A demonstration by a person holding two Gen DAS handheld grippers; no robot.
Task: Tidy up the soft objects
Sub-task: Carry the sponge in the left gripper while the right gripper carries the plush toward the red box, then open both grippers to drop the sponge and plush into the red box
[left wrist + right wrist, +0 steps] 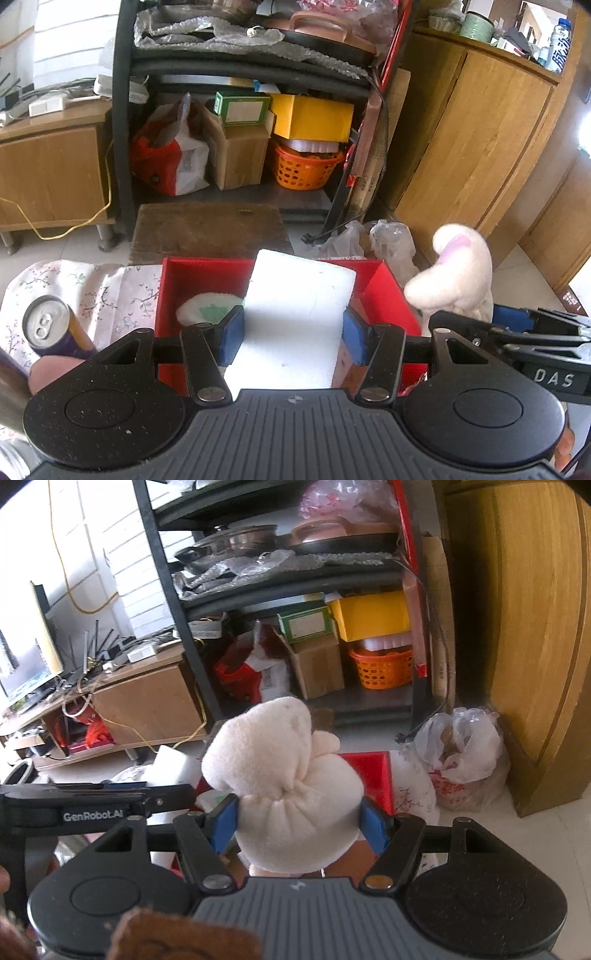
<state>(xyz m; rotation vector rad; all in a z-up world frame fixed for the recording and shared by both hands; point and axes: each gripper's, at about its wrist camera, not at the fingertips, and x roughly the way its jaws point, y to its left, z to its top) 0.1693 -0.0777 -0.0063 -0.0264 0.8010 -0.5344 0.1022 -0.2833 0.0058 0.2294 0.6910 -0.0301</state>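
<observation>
Holding 2 soft items above 1 red box [384, 291]: a white foam block [295, 317] pinched between the blue pads [232, 338] of the left gripper [293, 336], jaws closed on its sides at medium width, and a cream plush toy [291, 805] squeezed at its gathered middle by the right gripper [299, 821], jaws likewise clamped on it. Foam block: rectangular, bright, flat-faced, tilted up and away, its far end over the box interior. Plush toy: fuzzy, bulging above and below the pads, a pink patch on one rounded lobe showing in the left view. Risks, as judged: the foam may pivot or slide out, held only along a narrow strip near one end; the plush may creep free as its stuffing compresses; both grippers sit close together over the same box, so their bodies could knock on descent. Box contents: 1 pale round soft item with green markings [208, 308] already inside. Surroundings: floral cloth [99, 291] on the desk beneath, 1 opened drink can [55, 328] just left of the box, within bumping reach.
</observation>
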